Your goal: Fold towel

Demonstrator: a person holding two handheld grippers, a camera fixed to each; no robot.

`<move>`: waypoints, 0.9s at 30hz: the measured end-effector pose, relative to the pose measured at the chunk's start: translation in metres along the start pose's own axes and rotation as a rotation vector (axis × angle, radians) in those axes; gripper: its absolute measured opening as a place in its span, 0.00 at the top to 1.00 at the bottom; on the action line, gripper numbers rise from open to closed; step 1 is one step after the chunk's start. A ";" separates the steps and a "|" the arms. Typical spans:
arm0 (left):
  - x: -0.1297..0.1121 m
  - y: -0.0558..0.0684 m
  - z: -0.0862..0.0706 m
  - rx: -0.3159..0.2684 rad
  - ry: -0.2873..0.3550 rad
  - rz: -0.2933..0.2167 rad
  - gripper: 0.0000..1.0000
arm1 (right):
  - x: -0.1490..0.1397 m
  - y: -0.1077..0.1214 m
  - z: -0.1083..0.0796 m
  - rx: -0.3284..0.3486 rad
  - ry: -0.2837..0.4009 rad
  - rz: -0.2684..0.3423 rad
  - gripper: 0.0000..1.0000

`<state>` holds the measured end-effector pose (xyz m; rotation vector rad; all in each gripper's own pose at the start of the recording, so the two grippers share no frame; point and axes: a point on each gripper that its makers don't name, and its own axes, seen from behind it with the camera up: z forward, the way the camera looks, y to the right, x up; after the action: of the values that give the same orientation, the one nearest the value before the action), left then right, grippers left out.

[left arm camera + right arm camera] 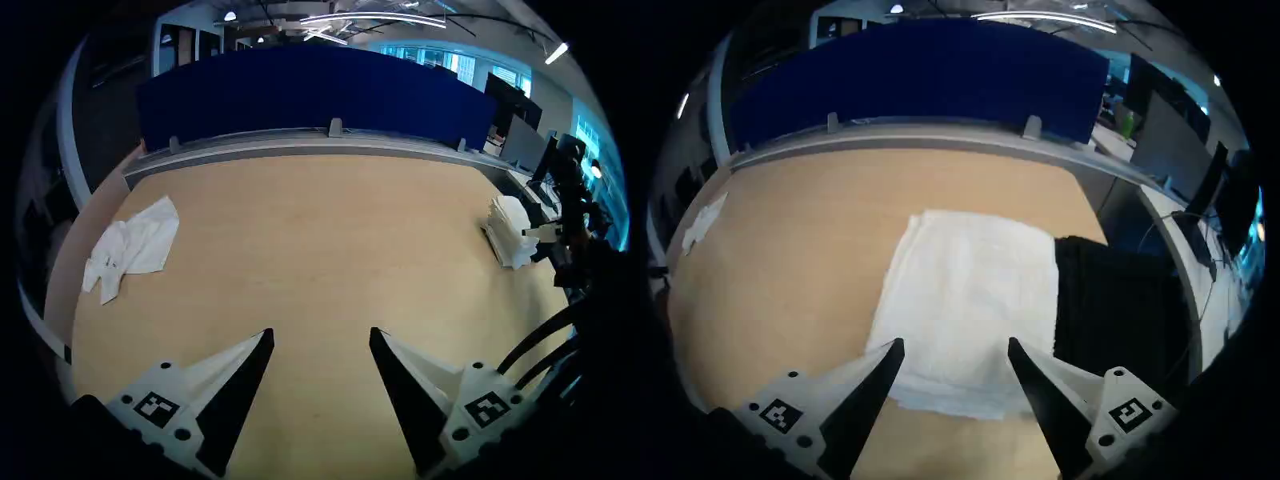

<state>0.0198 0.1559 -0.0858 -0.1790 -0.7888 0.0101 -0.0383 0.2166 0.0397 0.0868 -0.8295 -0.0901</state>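
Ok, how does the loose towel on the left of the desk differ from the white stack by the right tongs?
The loose towel lies crumpled in an uneven shape; the stack is folded flat, straight-edged, layered. The loose towel sits alone near the desk's left edge; the stack lies at the right edge, just ahead of the open right tongs. Both are white cloth on the wooden desk.

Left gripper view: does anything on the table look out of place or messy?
Yes: one white towel lies crumpled and unfolded near the far-left edge of the table, unlike the neat folded stack at the right edge. Nothing else stands out.
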 end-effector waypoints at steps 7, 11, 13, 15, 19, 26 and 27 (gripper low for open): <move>0.001 0.000 0.002 0.005 -0.002 0.000 0.12 | 0.047 0.007 0.013 -0.003 0.053 0.014 0.00; 0.001 -0.003 0.003 0.013 -0.004 -0.005 0.11 | 0.060 0.010 0.026 -0.008 0.056 0.014 0.00; 0.001 -0.005 0.003 0.019 -0.005 -0.008 0.12 | 0.064 0.010 0.032 -0.009 0.051 0.014 0.00; 0.001 -0.008 0.003 0.026 -0.005 -0.012 0.12 | 0.065 0.010 0.039 -0.008 0.043 0.015 0.00; 0.001 -0.013 0.002 0.041 -0.004 -0.020 0.12 | 0.059 0.009 0.052 -0.003 0.014 0.015 0.00; -0.001 -0.020 -0.003 0.060 -0.004 -0.029 0.11 | 0.050 0.009 0.065 0.000 -0.016 0.012 0.00; -0.001 -0.020 -0.004 0.061 -0.003 -0.031 0.12 | 0.050 0.009 0.065 0.000 -0.017 0.010 0.00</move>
<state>0.0207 0.1355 -0.0855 -0.1087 -0.7936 0.0057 -0.0527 0.2171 0.1212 0.0819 -0.8467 -0.0811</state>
